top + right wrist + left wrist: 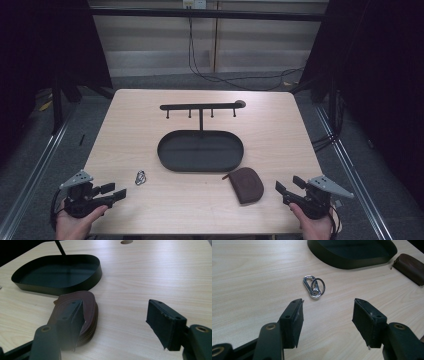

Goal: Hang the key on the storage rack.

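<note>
A silver carabiner with a dark key ring (140, 177) (314, 286) lies flat on the wooden table (270, 135), left of centre near the front. A brown zipped leather pouch (246, 184) (82, 312) lies front right of a black oval tray (172, 157) (352, 262) (57, 286). From the tray rises a post with a hook bar (200, 106). My left gripper (114, 192) (327, 322) is open near the front left edge, the key ring just ahead of its jaws. My right gripper (287, 186) (116, 322) is open at the front right, beside the pouch.
A round hole (240, 104) (126, 241) is cut in the table's far side. Metal rails run along the floor on both sides. Cables trail on the floor behind the table. Bare wood lies between both grippers.
</note>
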Available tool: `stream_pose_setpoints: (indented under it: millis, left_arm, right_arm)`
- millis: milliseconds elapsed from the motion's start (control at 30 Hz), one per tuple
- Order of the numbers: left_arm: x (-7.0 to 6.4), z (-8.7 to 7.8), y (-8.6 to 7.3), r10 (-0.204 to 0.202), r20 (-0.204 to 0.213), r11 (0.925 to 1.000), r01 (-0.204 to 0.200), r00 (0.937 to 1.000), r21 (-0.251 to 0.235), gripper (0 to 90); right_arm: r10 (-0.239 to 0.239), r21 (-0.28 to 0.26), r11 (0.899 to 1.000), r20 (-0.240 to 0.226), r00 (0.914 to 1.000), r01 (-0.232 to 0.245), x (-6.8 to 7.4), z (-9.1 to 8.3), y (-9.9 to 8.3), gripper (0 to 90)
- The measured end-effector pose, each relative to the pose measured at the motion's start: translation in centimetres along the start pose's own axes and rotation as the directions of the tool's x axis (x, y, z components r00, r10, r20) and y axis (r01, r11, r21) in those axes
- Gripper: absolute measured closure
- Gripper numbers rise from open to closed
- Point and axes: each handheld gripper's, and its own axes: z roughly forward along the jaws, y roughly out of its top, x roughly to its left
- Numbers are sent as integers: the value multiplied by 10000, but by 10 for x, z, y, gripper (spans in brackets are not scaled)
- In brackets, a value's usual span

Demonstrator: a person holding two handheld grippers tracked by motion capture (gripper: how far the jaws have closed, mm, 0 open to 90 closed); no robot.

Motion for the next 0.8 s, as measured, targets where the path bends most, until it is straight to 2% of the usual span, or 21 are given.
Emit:
stream_pose_setpoints:
  millis: [133,167,333,367,500,600,667,767,800]
  left_arm:
    - [2,-1,0,-74,78,9999,74,9999,70,450]
    - [3,-2,1,-260,318,9997,260,9992,9,456]
    - [1,0,2,-152,599,9997,141,9981,175,422]
    - [-2,2,4,-60,673,9993,35,9977,370,425]
    - [-8,4,9,37,536,9978,-72,9986,661,433]
    - [-9,3,14,-8,364,9976,-17,9993,688,452]
    - [-8,4,18,-30,267,9965,8,9996,835,458]
    - [-6,10,25,-67,76,9912,56,9999,1320,463]
    - [-6,10,25,-67,76,9912,56,9999,1320,465]
  right_arm:
    - [10,125,9999,-52,10000,-9,0,1,0,298]
    - [33,213,9998,-105,9999,-31,0,3,0,297]
    - [54,310,9995,-154,9999,-49,0,4,0,291]
    - [68,342,9994,-132,9999,-63,0,4,0,285]
    - [143,332,9994,-106,9998,-139,0,4,0,275]
    - [36,445,9990,-53,10000,-34,0,5,0,274]
    - [-20,455,9990,-68,10000,23,1,5,0,274]
    - [30,521,9986,-116,9999,-24,1,6,0,271]
    - [30,521,9986,-116,9999,-24,1,6,0,271]
